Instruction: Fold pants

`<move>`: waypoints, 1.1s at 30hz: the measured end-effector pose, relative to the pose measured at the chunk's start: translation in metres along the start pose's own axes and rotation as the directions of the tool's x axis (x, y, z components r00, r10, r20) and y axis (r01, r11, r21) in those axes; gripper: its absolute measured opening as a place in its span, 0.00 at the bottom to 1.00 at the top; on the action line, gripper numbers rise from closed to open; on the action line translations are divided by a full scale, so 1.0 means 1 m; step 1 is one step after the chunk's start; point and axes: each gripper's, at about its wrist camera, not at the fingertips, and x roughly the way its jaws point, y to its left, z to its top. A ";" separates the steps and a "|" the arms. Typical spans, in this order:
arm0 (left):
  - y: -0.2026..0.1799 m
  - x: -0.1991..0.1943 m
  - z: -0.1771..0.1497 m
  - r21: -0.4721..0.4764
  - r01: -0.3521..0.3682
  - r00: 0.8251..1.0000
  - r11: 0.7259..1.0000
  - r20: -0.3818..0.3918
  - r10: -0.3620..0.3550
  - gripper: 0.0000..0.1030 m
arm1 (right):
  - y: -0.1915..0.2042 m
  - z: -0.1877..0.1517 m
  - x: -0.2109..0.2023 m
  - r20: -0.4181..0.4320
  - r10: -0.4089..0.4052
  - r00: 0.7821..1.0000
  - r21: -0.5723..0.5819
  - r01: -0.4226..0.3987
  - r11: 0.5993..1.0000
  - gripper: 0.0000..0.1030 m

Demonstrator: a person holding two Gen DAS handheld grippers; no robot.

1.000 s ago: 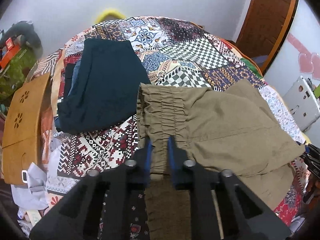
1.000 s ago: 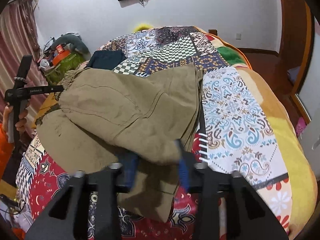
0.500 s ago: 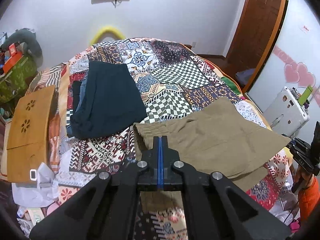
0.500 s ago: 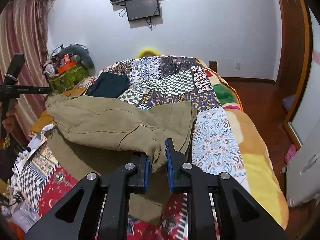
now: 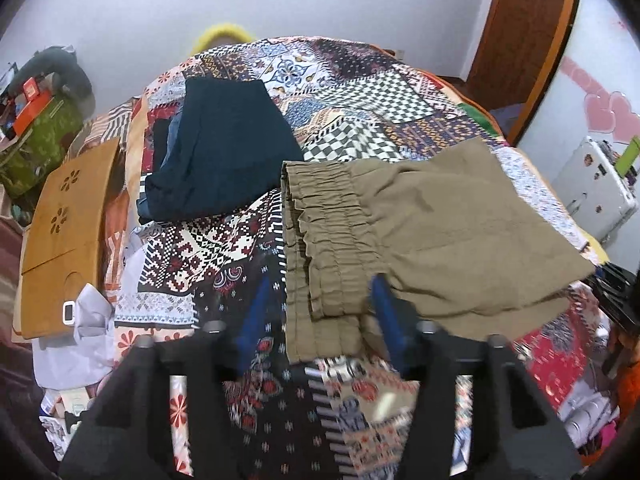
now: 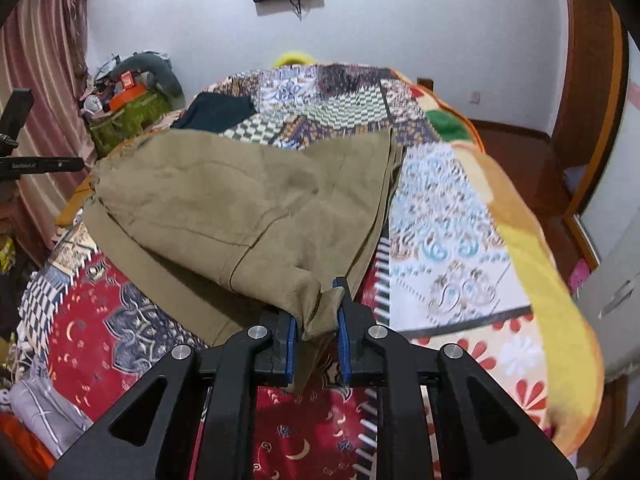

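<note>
Olive pants (image 5: 440, 232) lie folded over on the patchwork quilt (image 5: 360, 92), with the gathered elastic waistband toward my left gripper (image 5: 320, 284). Its jaws are opening wide; the waistband end lies between the blue pads (image 5: 256, 304) and neither pad presses on it. In the right wrist view the pants (image 6: 240, 200) spread to the left. My right gripper (image 6: 316, 308) pinches a bunched hem fold between its pads, and its jaws are opening slightly. The left gripper's black body (image 6: 40, 164) shows at that view's far left edge.
A folded dark navy garment (image 5: 228, 160) lies on the quilt beyond the waistband. A wooden lap table (image 5: 64, 232) and pale cloths (image 5: 80, 344) sit off the bed's left side. A white case (image 5: 596, 192) stands on the right. The bed's yellow edge (image 6: 540, 264) drops off.
My left gripper went from shut on the waistband to wide open, and the waistband now rests on the quilt. The right gripper still holds the hem fold and has shifted slightly.
</note>
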 end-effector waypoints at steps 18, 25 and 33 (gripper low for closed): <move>0.013 -0.006 0.007 -0.097 0.133 0.991 0.986 0.014 -0.132 0.03 | -0.006 0.007 -0.009 0.057 0.008 0.998 0.052 -0.011 0.999 0.14; 0.014 -0.031 0.002 -0.050 0.098 0.995 0.994 0.038 -0.096 0.03 | 0.007 0.013 -0.025 0.096 -0.005 0.995 -0.018 0.007 1.000 0.14; 0.018 -0.002 -0.037 -0.077 0.062 0.997 0.995 -0.045 -0.066 0.04 | 0.008 -0.012 0.000 -0.019 -0.032 0.999 -0.019 0.032 0.999 0.15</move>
